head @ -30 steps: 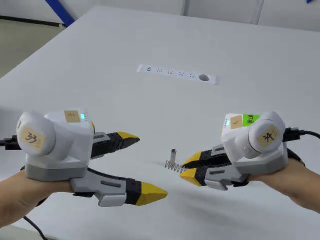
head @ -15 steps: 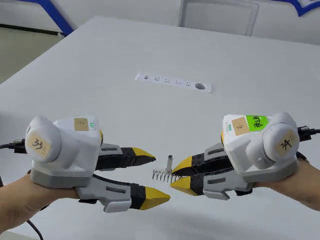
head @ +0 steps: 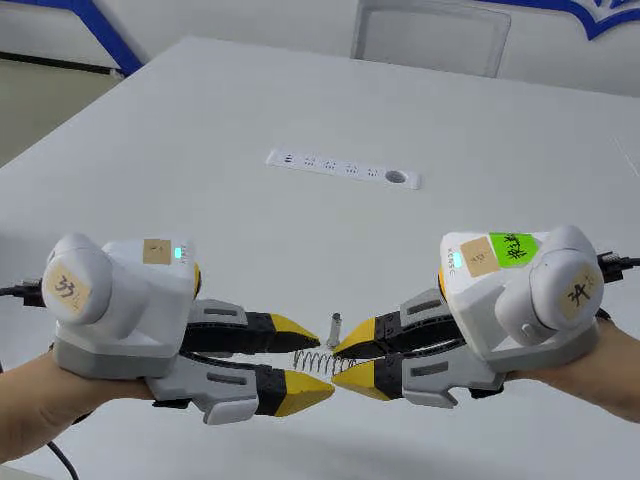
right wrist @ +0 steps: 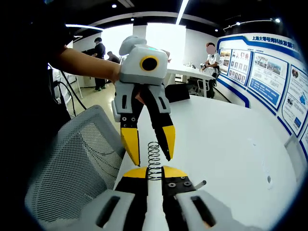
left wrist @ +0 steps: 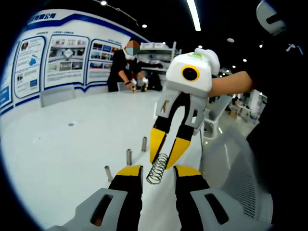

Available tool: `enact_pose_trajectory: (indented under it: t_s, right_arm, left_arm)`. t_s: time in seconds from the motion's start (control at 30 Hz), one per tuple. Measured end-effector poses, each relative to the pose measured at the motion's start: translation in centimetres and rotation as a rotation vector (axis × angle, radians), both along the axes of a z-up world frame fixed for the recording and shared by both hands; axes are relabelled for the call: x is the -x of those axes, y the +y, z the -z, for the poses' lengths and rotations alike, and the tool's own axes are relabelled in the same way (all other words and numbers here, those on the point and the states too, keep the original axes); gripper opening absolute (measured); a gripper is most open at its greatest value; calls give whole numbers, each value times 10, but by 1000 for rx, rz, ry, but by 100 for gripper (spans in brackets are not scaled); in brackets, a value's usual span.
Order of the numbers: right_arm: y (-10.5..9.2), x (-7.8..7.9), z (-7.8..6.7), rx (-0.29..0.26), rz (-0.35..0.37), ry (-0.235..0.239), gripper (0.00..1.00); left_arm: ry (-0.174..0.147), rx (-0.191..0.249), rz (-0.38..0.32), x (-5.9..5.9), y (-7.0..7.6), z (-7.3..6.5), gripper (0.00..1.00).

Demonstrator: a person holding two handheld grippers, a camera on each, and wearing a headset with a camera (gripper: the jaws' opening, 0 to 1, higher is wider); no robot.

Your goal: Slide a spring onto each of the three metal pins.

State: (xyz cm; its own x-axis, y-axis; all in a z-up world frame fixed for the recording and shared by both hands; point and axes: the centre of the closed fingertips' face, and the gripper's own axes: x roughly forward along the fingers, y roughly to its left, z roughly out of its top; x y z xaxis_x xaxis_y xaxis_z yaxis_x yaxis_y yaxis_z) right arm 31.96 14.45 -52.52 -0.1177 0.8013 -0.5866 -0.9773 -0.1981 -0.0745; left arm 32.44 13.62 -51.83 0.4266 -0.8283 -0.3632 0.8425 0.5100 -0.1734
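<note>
Fingers (head: 366, 330) of the right gripper (head: 337, 364) pinch one spring (head: 314, 360), its free end between the spread fingers (head: 290, 327) of the left gripper (head: 324, 360); three metal pins (left wrist: 129, 156) stand on the white tabletop (head: 300, 220).

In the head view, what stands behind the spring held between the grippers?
One upright metal pin stands on the table just behind the spring. Its foot is hidden behind the upper jaw of the right gripper.
</note>
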Motion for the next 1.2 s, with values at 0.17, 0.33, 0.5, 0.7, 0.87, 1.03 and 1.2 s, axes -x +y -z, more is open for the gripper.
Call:
enact_pose_trajectory:
  t_s: [0.17,0.33,0.5,0.7,0.87,1.03,1.2]
  right_arm:
    - [1,2,-2,2,-9,-6,11]
    - [2,4,-6,-4,-20,-17,11]
    - [2,8,-7,5,-42,-35,11]
    - [3,9,-7,7,-56,-68,11]
    - [2,7,-8,10,-42,-42,12]
    - [0,2,-12,-11,-25,-21,14]
    - [-5,0,-9,-7,-15,-6,14]
  left_arm:
    - [2,-4,6,0,3,1,20]
    - [3,1,20,4,3,0,15]
    - [-24,-26,58,10,2,-1,11]
    - [-59,-58,80,10,3,-1,10]
    - [-75,-60,85,9,1,-2,10]
    - [-91,-51,89,7,-1,-8,10]
    - [-99,-50,95,6,-3,-11,10]
